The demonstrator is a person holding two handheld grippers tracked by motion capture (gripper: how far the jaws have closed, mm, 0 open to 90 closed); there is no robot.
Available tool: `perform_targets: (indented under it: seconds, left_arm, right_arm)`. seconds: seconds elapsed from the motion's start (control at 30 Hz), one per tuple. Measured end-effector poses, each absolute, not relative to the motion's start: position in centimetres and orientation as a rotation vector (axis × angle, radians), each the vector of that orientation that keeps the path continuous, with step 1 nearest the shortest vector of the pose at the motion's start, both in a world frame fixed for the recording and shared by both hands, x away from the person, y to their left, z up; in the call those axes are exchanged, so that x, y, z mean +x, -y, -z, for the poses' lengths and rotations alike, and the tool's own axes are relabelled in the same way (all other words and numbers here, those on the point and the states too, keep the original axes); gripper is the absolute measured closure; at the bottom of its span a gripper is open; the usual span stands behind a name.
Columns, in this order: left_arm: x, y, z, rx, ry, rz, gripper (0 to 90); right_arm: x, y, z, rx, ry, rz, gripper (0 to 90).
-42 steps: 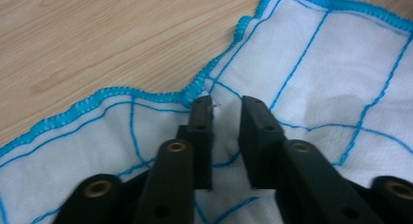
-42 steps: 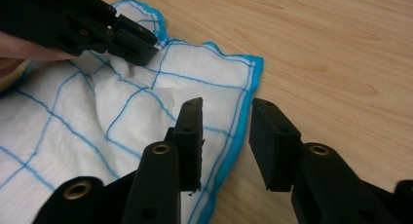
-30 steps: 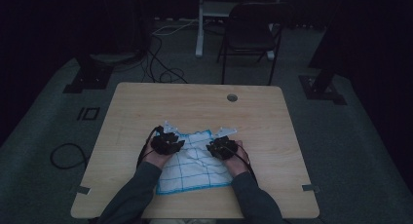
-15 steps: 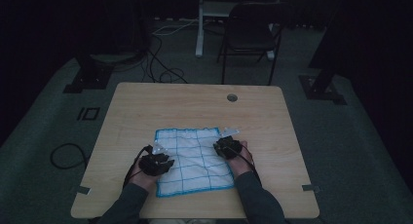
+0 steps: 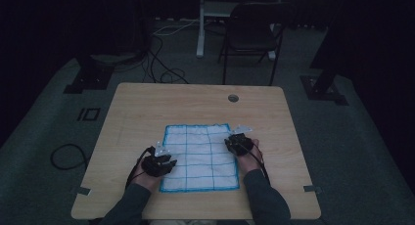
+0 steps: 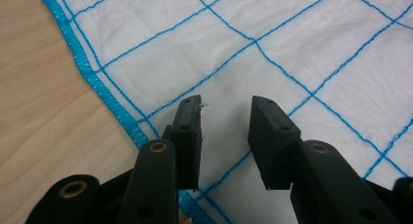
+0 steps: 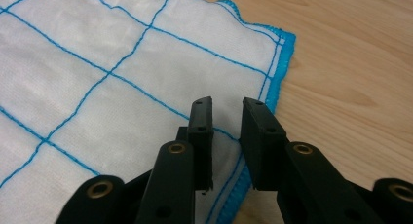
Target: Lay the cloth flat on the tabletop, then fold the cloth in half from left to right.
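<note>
A white cloth (image 5: 200,156) with a blue grid and blue hem lies spread flat on the wooden table (image 5: 147,107). My left gripper (image 5: 168,160) hovers over the cloth's left edge near the front. In the left gripper view the cloth (image 6: 292,48) lies under the gripper (image 6: 226,109), whose jaws stand apart with nothing between them; they have just been opening. My right gripper (image 5: 233,138) is at the cloth's right edge. In the right gripper view the gripper (image 7: 228,107) shows a narrow gap above the hem of the cloth (image 7: 97,63), holds nothing, and has also just been opening.
A round cable hole (image 5: 233,98) sits in the table's far side. Beyond the table stand a dark folding chair (image 5: 254,34) and a white post (image 5: 200,24). Cables (image 5: 63,156) and stand bases (image 5: 88,78) lie on the floor to the left.
The cloth, bunched up at its far side a second ago, now lies flat. My left gripper moved toward the front left, my right gripper a little to the right.
</note>
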State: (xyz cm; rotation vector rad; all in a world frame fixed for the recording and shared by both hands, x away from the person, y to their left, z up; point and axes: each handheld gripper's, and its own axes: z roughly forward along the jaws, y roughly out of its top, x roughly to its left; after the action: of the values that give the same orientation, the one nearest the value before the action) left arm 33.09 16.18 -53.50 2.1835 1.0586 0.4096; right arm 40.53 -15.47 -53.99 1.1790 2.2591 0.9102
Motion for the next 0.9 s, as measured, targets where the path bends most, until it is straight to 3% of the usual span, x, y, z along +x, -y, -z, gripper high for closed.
perform_targets:
  seconds: [0.33, 0.63, 0.9]
  left_arm:
    - [34.5, -16.1, 53.7, 2.108, -1.071, -0.395, 60.9]
    - [33.9, -19.0, 52.9, 1.968, -1.165, -0.471, 59.6]
    - [34.5, -19.0, 52.7, 1.96, -1.217, -0.472, 57.4]
  right_arm:
    - [40.7, 16.1, 53.3, 1.217, -2.21, -0.841, 63.2]
    - [37.9, 18.0, 52.1, 1.184, -2.191, -0.931, 57.4]
    - [35.6, 19.2, 53.0, 1.225, -2.2, -1.035, 53.8]
